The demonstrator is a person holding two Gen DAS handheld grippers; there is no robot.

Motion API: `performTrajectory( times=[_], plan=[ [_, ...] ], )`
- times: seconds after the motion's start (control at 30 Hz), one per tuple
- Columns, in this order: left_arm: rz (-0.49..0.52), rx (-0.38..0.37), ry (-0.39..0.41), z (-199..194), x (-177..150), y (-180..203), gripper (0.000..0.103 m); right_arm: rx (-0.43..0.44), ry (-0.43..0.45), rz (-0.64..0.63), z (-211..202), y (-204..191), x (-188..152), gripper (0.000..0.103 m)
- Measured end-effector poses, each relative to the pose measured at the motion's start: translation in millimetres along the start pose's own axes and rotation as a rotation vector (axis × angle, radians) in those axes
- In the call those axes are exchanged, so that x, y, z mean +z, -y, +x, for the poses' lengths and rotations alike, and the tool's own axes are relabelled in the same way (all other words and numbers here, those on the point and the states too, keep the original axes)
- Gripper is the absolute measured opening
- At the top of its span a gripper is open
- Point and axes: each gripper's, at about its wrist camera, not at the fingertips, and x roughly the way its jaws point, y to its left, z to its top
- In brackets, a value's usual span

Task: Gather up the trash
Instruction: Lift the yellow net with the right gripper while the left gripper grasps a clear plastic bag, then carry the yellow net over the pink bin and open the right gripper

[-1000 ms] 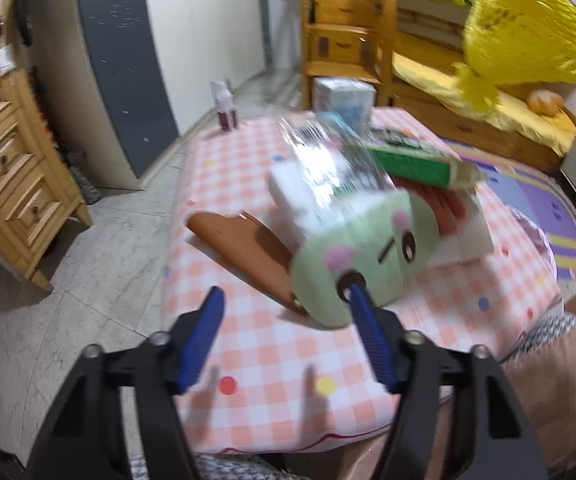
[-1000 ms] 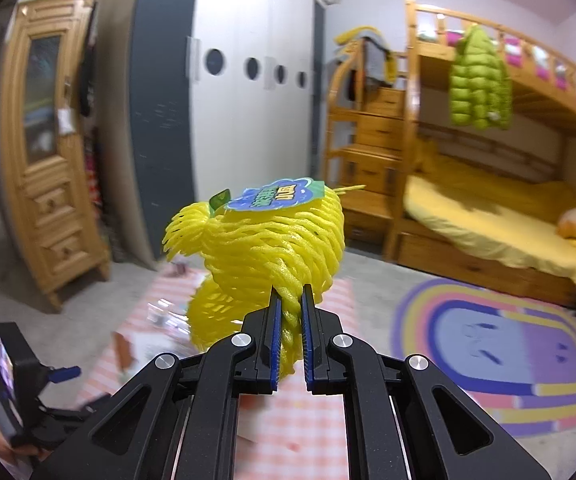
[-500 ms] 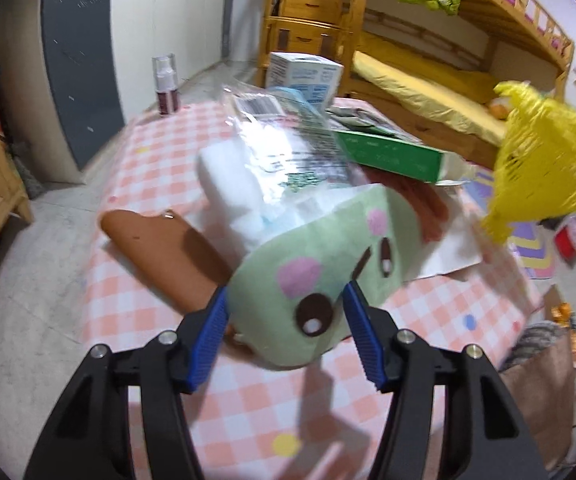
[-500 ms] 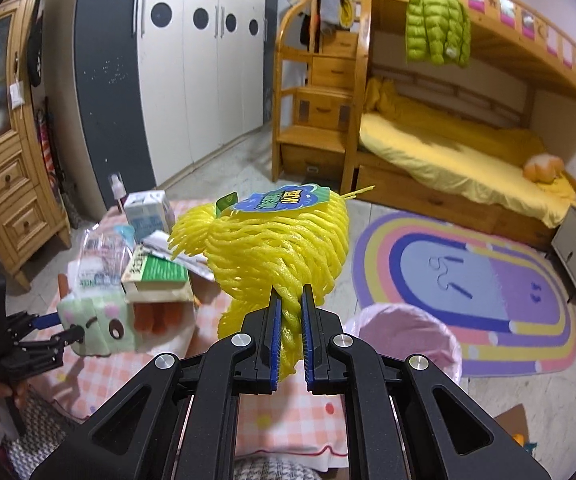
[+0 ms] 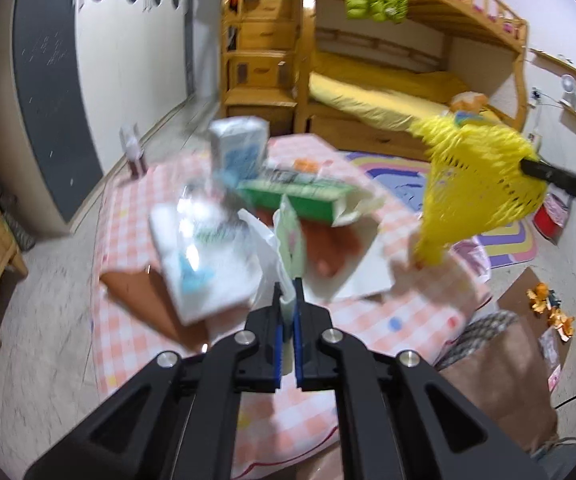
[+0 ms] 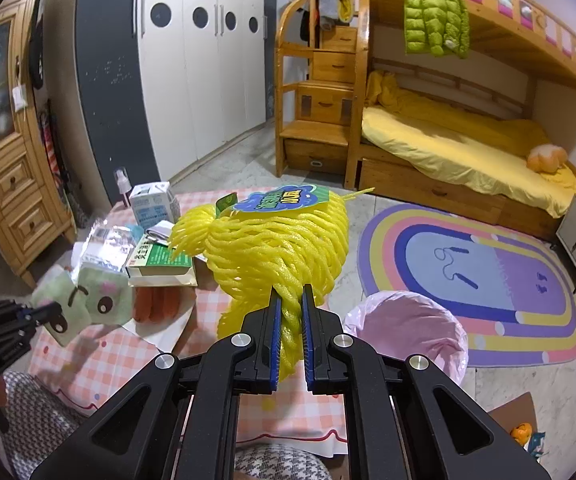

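Note:
My left gripper (image 5: 286, 305) is shut on a pale green wrapper with a cartoon face (image 5: 291, 240), pinched flat and lifted off the checked table (image 5: 136, 200). It also shows in the right wrist view (image 6: 88, 298). My right gripper (image 6: 288, 312) is shut on a yellow foam fruit net (image 6: 276, 240) with a blue-green label, held above the table's near edge beside a bin lined with a pink bag (image 6: 407, 320). The net also shows in the left wrist view (image 5: 475, 196).
On the table lie a green box (image 6: 160, 260), a white milk carton (image 6: 154, 204), a clear plastic packet (image 6: 106, 246), sausages on white paper (image 6: 156, 304) and a brown piece (image 5: 128, 284). A rainbow rug (image 6: 487, 276), bunk bed (image 6: 447, 136) and wooden cabinet (image 6: 8, 184) surround it.
My left gripper has closed on the green face wrapper and lifted it, squashing it flat. My right gripper with the yellow net has come lower and nearer the pink-lined bin.

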Motion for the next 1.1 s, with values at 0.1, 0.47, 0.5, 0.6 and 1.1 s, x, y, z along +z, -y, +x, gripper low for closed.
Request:
performTrajectory(
  times=[0.1, 0.47, 0.5, 0.6, 1.1],
  plan=[
    [0.006, -0.025, 0.028, -10, 22, 5, 0.001, 0.004, 0.023, 0.01, -8, 4, 2, 0.009],
    [0.135, -0.067, 0.15, -59, 96, 63, 0.001, -0.059, 0.108, 0.061, -41, 45, 4, 0.009],
    [0.157, -0.081, 0.15, -55, 100, 75, 0.001, -0.068, 0.108, 0.069, -42, 50, 3, 0.009],
    [0.209, -0.1, 0.149, -39, 104, 104, 0.001, -0.118, 0.104, 0.104, -46, 73, -4, 0.009],
    [0.394, -0.334, -0.002, 128, 111, 272, 0.002, -0.334, -0.075, 0.237, 16, 173, -53, 0.01]
  ],
)
